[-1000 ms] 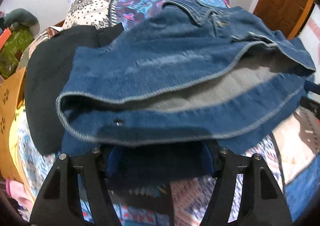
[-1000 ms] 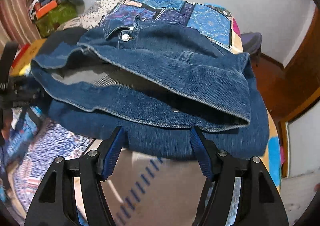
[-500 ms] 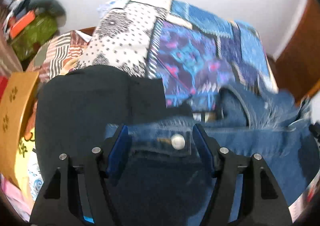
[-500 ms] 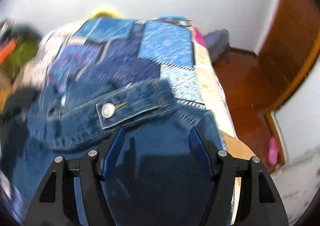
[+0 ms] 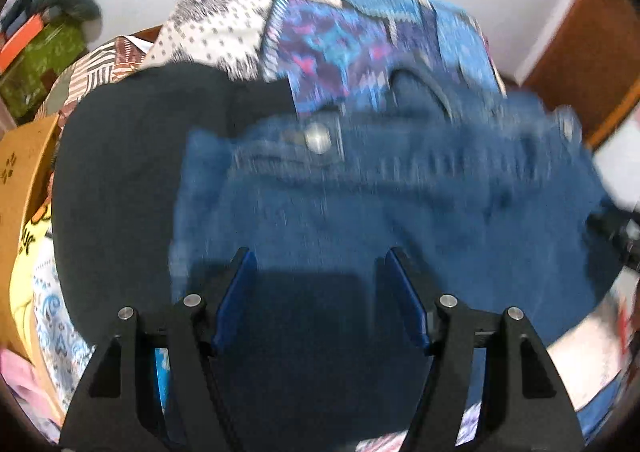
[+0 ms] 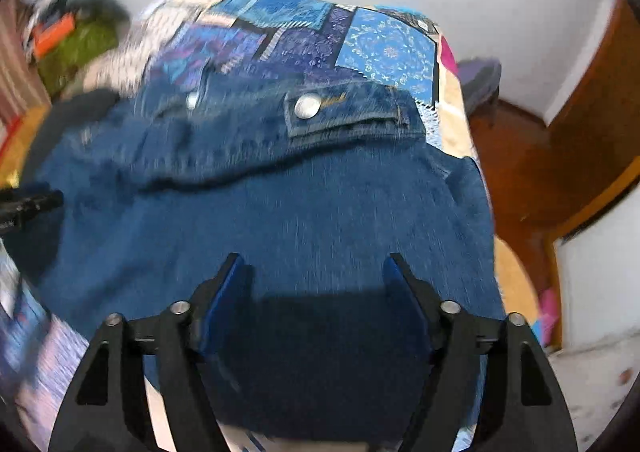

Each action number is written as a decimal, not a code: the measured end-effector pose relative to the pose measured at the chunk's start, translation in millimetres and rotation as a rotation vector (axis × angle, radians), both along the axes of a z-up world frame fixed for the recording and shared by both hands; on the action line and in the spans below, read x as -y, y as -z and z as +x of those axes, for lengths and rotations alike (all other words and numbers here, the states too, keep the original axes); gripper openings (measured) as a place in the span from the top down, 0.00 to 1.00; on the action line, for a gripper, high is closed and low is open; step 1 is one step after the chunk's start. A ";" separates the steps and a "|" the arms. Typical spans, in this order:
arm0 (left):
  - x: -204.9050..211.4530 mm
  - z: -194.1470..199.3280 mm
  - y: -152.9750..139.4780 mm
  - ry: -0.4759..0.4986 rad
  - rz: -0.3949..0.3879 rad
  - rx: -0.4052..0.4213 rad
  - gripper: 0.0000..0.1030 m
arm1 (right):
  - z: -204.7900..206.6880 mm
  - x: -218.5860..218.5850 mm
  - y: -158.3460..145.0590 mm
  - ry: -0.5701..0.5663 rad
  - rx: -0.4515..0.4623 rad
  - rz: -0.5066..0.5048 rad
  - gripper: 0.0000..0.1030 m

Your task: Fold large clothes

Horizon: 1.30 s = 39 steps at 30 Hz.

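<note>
A blue denim jacket (image 5: 380, 211) lies folded on the patchwork bedspread (image 5: 340, 35); it also shows in the right wrist view (image 6: 280, 219). A metal snap button (image 5: 318, 137) sits on its cuff near the far edge, and another snap (image 6: 307, 107) shows in the right wrist view. My left gripper (image 5: 320, 284) is open and hovers just above the near part of the denim. My right gripper (image 6: 316, 284) is open over the jacket's right half. The left gripper's tip (image 6: 28, 203) shows at the left edge of the right wrist view. Both views are motion-blurred.
A black garment (image 5: 132, 179) lies on the bed left of the jacket. A yellow-brown board (image 5: 20, 179) stands at the left bed edge. Green and orange clutter (image 6: 68, 39) sits at the far left. A wooden floor and door (image 6: 560, 155) lie right of the bed.
Both grippers carried the jacket's near hem up and over toward the far side, folding it. Both now hover open over the folded denim, and the grey lining no longer shows.
</note>
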<state>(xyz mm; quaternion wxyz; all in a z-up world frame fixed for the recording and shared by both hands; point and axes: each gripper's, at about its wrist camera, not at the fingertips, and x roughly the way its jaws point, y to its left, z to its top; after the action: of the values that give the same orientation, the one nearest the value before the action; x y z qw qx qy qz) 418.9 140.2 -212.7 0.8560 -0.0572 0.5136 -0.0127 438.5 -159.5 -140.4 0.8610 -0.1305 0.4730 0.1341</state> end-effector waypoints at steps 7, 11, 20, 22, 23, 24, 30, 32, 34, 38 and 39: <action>0.6 -48.6 5.1 -0.004 0.048 0.031 0.27 | -31.0 12.3 4.0 -0.020 -0.010 -0.046 0.28; -9.8 -75.2 3.5 -0.048 0.002 0.045 0.27 | -43.3 23.0 -3.9 0.018 -0.022 0.003 0.28; -41.7 -123.1 -1.7 -0.231 0.020 0.041 0.27 | -67.5 13.8 -23.7 -0.014 -0.016 0.081 0.28; -51.7 -131.3 -1.5 -0.275 -0.024 0.045 0.27 | -70.2 10.5 -29.5 -0.020 0.002 0.102 0.28; -56.5 -135.4 -1.7 -0.300 -0.051 0.050 0.27 | -71.1 9.6 -30.5 -0.022 0.005 0.110 0.28; -60.3 -137.2 -1.8 -0.317 -0.078 0.054 0.27 | -71.5 7.8 -32.0 -0.024 0.006 0.122 0.28; -65.5 -126.4 21.5 -0.370 -0.359 0.032 0.26 | -68.0 0.1 -25.0 -0.017 -0.018 0.155 0.28; -63.0 -115.1 40.0 -0.367 -0.466 -0.005 0.26 | -67.6 -2.1 -20.9 -0.015 -0.031 0.158 0.28; -64.4 -105.3 55.5 -0.380 -0.571 -0.008 0.26 | -68.7 -4.9 -16.7 -0.020 -0.040 0.152 0.28; -74.6 -87.2 73.8 -0.437 -0.736 -0.004 0.26 | -70.5 -10.2 -10.7 -0.027 -0.043 0.121 0.28; -75.2 -82.6 75.7 -0.447 -0.757 0.004 0.26 | -70.1 -11.3 -9.3 -0.028 -0.047 0.116 0.28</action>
<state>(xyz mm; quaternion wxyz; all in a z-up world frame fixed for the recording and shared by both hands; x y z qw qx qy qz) 336.3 215.4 -288.4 0.7574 -0.4763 0.4463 -0.0146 368.4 -148.2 -131.1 0.8537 -0.0840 0.4826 0.1765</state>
